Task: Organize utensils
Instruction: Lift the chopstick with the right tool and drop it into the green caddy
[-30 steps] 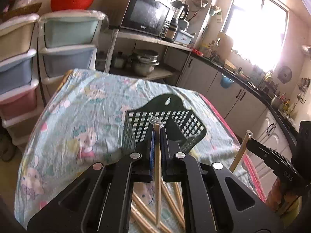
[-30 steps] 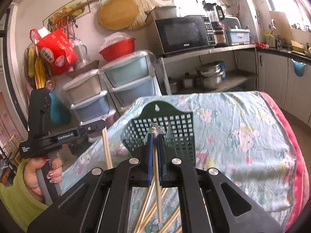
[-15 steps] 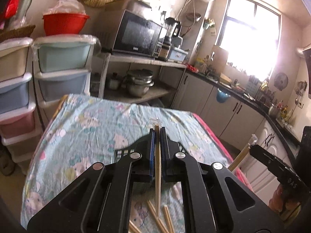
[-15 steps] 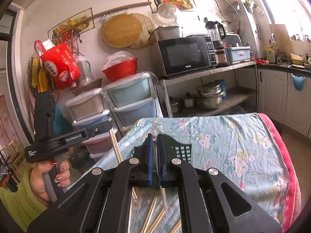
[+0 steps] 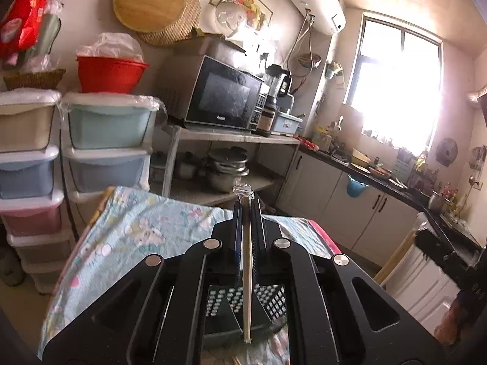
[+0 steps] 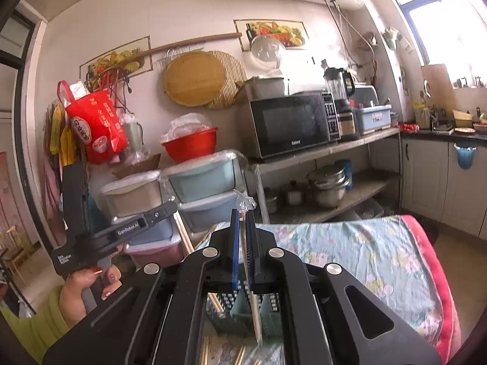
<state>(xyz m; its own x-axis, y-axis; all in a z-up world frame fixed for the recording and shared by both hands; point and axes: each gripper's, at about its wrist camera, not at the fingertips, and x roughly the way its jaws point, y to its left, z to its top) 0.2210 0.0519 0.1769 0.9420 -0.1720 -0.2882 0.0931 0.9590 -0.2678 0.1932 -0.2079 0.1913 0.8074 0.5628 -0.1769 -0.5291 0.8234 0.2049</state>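
Note:
My left gripper (image 5: 247, 210) is shut on a wooden chopstick (image 5: 247, 289) that hangs down over the dark green mesh utensil basket (image 5: 268, 304) on the table. My right gripper (image 6: 242, 216) is shut on another chopstick (image 6: 254, 310), its lower end over the same basket (image 6: 231, 310). The left gripper also shows in the right wrist view (image 6: 170, 206) at the left, with its chopstick (image 6: 186, 241). Loose chopsticks (image 6: 207, 351) lie on the cloth in front of the basket.
The table carries a light blue patterned cloth (image 5: 137, 231) with a pink edge (image 6: 438, 273). Stacked plastic drawers (image 5: 106, 140), a shelf with a microwave (image 5: 219, 97) and pots, and kitchen cabinets (image 5: 365, 219) stand beyond it.
Both grippers rose and tilted up with their chopsticks. The basket dropped from in front of the fingertips to below the grippers; the chopstick ends now hang over it.

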